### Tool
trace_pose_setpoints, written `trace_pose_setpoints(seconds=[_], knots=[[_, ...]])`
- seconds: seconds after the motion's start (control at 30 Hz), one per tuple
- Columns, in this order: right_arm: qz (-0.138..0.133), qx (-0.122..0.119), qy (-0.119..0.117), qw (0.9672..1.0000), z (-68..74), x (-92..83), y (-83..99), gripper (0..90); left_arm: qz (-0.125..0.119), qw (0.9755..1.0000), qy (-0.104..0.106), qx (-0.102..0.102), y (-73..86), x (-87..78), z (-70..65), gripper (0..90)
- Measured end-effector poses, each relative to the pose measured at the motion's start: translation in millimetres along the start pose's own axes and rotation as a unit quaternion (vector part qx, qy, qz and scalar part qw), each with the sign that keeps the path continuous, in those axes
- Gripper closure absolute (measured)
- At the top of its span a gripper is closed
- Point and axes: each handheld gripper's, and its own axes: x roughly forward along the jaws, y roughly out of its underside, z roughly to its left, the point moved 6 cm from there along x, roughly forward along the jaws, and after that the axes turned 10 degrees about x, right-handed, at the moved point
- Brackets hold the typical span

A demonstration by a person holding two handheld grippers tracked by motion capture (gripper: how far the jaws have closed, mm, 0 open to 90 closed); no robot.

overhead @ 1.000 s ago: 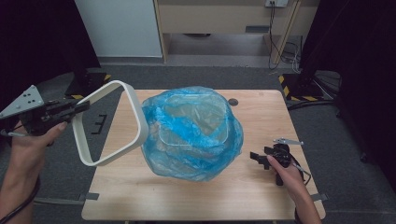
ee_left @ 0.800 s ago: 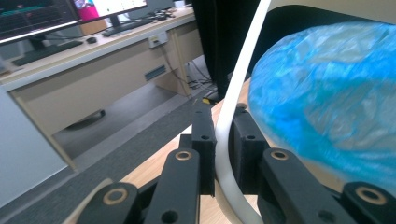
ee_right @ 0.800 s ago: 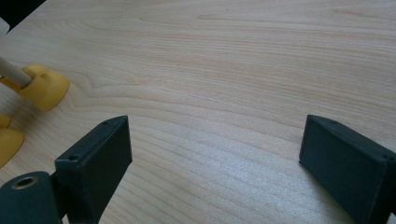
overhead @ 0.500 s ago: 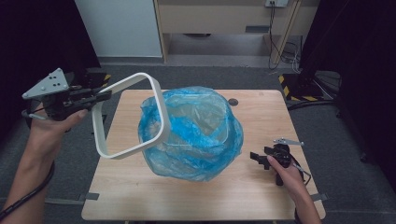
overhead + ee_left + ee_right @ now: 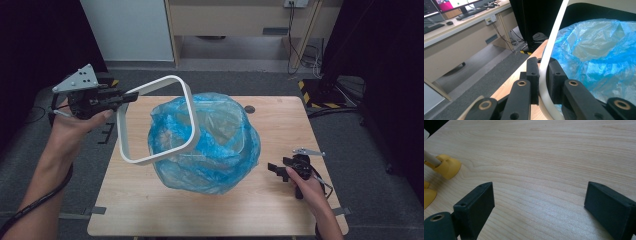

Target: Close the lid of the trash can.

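A bin lined with a crinkled blue plastic bag [image 5: 220, 150] stands in the middle of the wooden table [image 5: 280, 210]. My left gripper [image 5: 131, 96] is shut on one side of a white rounded-square ring [image 5: 191, 120] and holds it tilted in the air over the bag's left part. In the left gripper view the ring [image 5: 551, 45] runs up between the jaws of the left gripper [image 5: 544, 72], with the bag [image 5: 599, 55] just behind. My right gripper [image 5: 272, 169] rests low at the table's right side, open and with nothing in it [image 5: 539, 202].
A small dark disc [image 5: 249, 109] lies on the table behind the bag. Yellow rounded pieces [image 5: 447, 166] sit on the wood left of the right gripper. A white cabinet [image 5: 130, 30] and a desk stand beyond the table.
The left hand has carried the ring rightward and upward; its far side now hangs over the bag's left part. The right gripper has stayed put.
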Motion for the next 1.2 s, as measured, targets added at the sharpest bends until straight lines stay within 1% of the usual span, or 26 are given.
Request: trace_pose_setpoints(seconds=[0.13, 0.3, 0.47, 0.7, 0.87, 1.0, 1.2], knots=[[0.001, 0.004, -0.002, 1.0000, 0.4, -0.2, 0.2, 9.0, 0.002, 1.0000, 0.008, 0.004, -4.4, 6.9, -0.9, 81.3], [0.000, 0.000, 0.000, 1.0000, 0.0, 0.0, 0.0, 9.0, 0.008, 0.9998, 0.016, 0.008, -9.9, 15.6, -1.8, 81.3], [0.000, 0.005, -0.003, 1.0000, 0.4, -0.3, 0.1, 9.0, 0.013, 0.9995, 0.025, 0.012, -15.3, 25.6, -3.9, 81.3], [0.001, 0.003, -0.001, 1.0000, 0.3, -0.2, 0.2, 9.0, 0.017, 0.9989, 0.037, 0.023, -29.1, 38.7, -8.5, 81.3], [0.000, 0.000, -0.001, 1.0000, 0.1, 0.0, 0.0, 8.9, 0.025, 0.9977, 0.052, 0.034, -40.1, 51.3, -13.6, 81.3], [0.001, 0.000, 0.000, 1.0000, 0.3, 0.0, 0.2, 8.9, 0.032, 0.9969, 0.061, 0.037, -46.7, 62.9, -16.0, 81.3], [0.001, -0.002, 0.000, 1.0000, 0.2, -0.4, 0.3, 8.9, 0.044, 0.9951, 0.077, 0.043, -54.1, 77.4, -20.7, 81.3]])
